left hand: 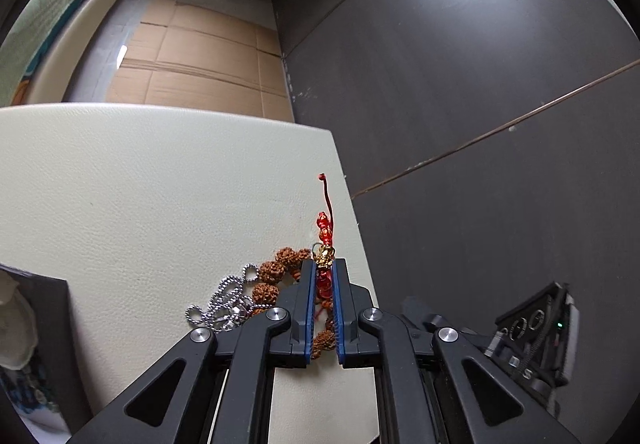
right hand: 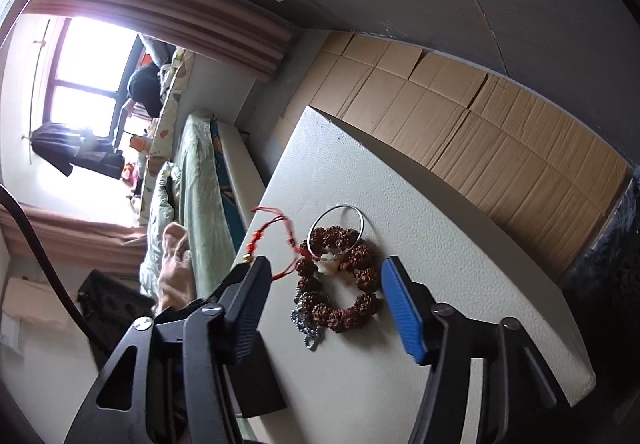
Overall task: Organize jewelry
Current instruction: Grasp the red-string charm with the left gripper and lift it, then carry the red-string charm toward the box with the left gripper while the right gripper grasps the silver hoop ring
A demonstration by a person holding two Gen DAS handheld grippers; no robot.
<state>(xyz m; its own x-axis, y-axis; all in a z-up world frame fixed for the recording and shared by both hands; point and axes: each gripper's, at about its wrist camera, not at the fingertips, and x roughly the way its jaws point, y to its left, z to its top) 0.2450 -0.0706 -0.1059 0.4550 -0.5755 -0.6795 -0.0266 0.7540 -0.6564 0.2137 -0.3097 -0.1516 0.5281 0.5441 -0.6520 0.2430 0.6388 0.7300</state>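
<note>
In the left wrist view, the left gripper (left hand: 325, 276) has its blue-padded fingers drawn together on the red cord bracelet (left hand: 325, 234), pinching it just below a small gold bead so that the knotted red tail stands up beyond the tips; the grip looks chosen to lift this one strand clear of the tangle, since its cord runs down between the pads toward the pile. That pile sits near the right edge of the cream leather-textured table (left hand: 140, 184): a brown rudraksha bead bracelet (left hand: 272, 276) lies directly under and beside the fingers, and a silver ball chain (left hand: 224, 304) is bunched just to its left, touching it. A dark box (left hand: 44, 324) with something pale in it stands at the table's left edge, possibly the place for sorted pieces, though its contents are unclear. In the right wrist view, the right gripper (right hand: 324, 304) hangs over the same pile with its fingers wide apart, holding nothing, one on each side of the rudraksha ring, probably poised to pin or take it. The red cord stretches from the beads to the other gripper's tip at the table edge, so the strand may still be caught. A thin silver bangle (right hand: 336, 228) overlaps the beads' far side, and the chain peeks out beneath them; both could drag along. A bed with green bedding lies beyond the table.
</note>
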